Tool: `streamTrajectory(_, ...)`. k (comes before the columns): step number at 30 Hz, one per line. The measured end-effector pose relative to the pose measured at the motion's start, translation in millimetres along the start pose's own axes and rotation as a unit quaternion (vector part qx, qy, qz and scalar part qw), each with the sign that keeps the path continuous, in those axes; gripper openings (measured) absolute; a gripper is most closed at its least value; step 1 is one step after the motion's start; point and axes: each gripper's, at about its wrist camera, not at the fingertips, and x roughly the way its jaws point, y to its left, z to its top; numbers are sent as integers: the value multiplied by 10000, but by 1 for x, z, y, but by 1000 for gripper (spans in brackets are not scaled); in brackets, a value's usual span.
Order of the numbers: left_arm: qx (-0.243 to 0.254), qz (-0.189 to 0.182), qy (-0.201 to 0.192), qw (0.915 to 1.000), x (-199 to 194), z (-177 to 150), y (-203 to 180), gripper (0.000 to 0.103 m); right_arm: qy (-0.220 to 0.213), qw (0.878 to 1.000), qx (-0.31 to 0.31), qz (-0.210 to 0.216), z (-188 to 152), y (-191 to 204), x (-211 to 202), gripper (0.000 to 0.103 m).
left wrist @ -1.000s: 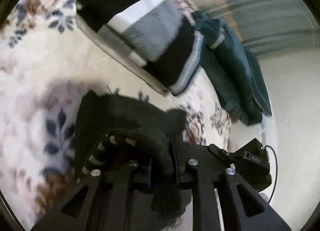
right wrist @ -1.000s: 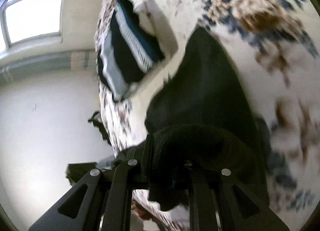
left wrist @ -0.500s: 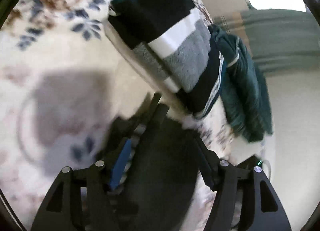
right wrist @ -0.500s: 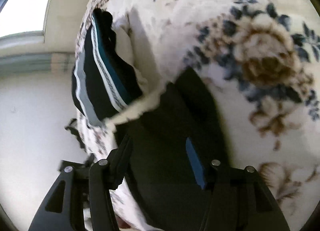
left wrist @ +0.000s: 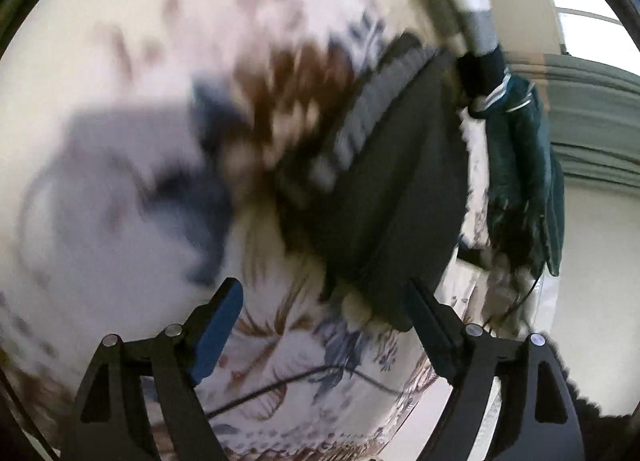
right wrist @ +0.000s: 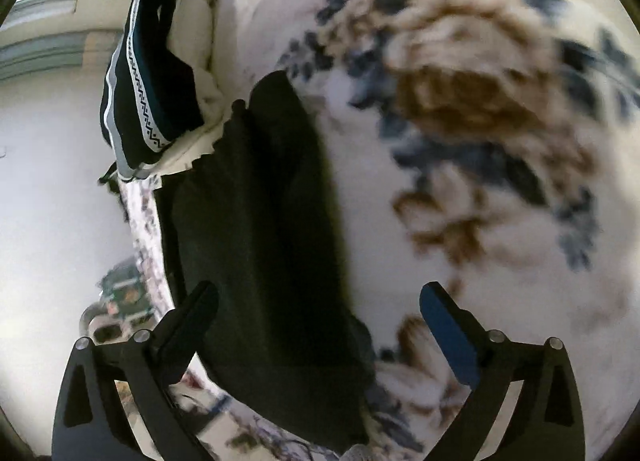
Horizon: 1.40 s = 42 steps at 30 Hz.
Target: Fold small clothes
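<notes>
A black garment [left wrist: 392, 189] with a grey ribbed band lies flat on the floral cloth [left wrist: 120, 61]; it also shows in the right wrist view [right wrist: 264, 245]. My left gripper [left wrist: 324, 309] is open and empty, just short of the garment's near edge. My right gripper [right wrist: 320, 313] is open and empty, with the garment's near end lying between its fingers. A folded stack of black, grey and white clothes [left wrist: 468, 13] sits beyond the garment; it also shows in the right wrist view [right wrist: 148, 93].
A dark green garment [left wrist: 524, 165] hangs over the far edge of the surface. A thin black cable [left wrist: 280, 385] runs across the cloth near my left gripper. The surface's edge [right wrist: 148, 221] drops to a pale floor with some dark gear.
Both grippers were shut on the black garment one second ago. They have opened, let it go onto the cloth and pulled back from it.
</notes>
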Motion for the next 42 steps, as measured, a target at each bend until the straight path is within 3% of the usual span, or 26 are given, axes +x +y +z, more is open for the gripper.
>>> streamTrajectory(5, -246, -326, -238, 9989, 55, -17, -18, 82, 425, 9986, -171, 258, 33, 7, 33, 102)
streamTrajectory(11, -311, -225, -1120, 9930, 75, -4, -44, 82, 558, 9969, -239, 500, 45, 15, 53, 102)
streamTrajectory(12, -274, -143, -1254, 9916, 74, 0, -50, 74, 490, 9967, -195, 614, 44, 15, 52, 99)
streamTrajectory(13, -247, -53, -1310, 9911, 72, 3, -53, 49, 419, 9967, -180, 665, 43, 15, 51, 84)
streamTrajectory(14, -227, -42, -1351, 9906, 68, 6, -54, 37, 334, 9976, -205, 578, 41, 14, 50, 68)
streamTrajectory(15, -203, -137, -1379, 9901, 64, 10, -55, 27, 311, 9982, -210, 477, 36, 11, 49, 32)
streamTrajectory(16, -153, -214, -1350, 9905, 56, 15, -57, 25, 268, 9981, -148, 532, 32, 9, 48, 26)
streamTrajectory(19, 163, -194, -1303, 9912, 36, 23, -67, 23, -127, 9966, 13, 814, 6, 2, 24, 18)
streamTrajectory(24, 687, -162, -1121, 9912, -10, 54, -83, 20, -540, 9898, 655, 1147, -74, -14, -18, 15)
streamTrajectory(27, 937, -184, -825, 9920, -28, 74, -87, 20, -679, 9839, 1134, 1201, -159, -27, -36, 15)
streamTrajectory(29, 1138, -154, -402, 9926, -22, 84, -88, 20, -641, 9807, 1424, 1177, -220, -24, -35, 15)
streamTrajectory(30, 1333, 30, -167, 9909, -13, 85, -88, 20, -554, 9799, 1537, 1142, -258, -23, -33, 15)
streamTrajectory(32, 1584, 459, 223, 9860, 8, 79, -81, 29, -338, 9806, 1646, 1004, -305, -20, -20, 15)
streamTrajectory(33, 1625, 592, 326, 9844, 17, 77, -76, 47, -142, 9826, 1654, 830, -323, -20, -8, 15)
streamTrajectory(34, 1619, 803, 363, 9829, 25, 74, -69, 60, 48, 9819, 1755, 710, -336, -24, 4, 19)
streamTrajectory(35, 1568, 845, 355, 9834, 28, 72, -61, 60, 309, 9776, 2005, 562, -347, -32, 18, 20)
streamTrajectory(37, 1396, 559, 215, 9884, 23, 65, -51, 60, 830, 9725, 2162, 246, -357, -41, 35, 26)
streamTrajectory(40, 1217, 298, -164, 9920, -5, 55, -47, 62, 957, 9803, 1728, 43, -354, -33, 17, 50)
streamTrajectory(42, 1234, 371, -457, 9906, -28, 47, -46, 62, 1017, 9850, 1380, -197, -349, -19, -2, 52)
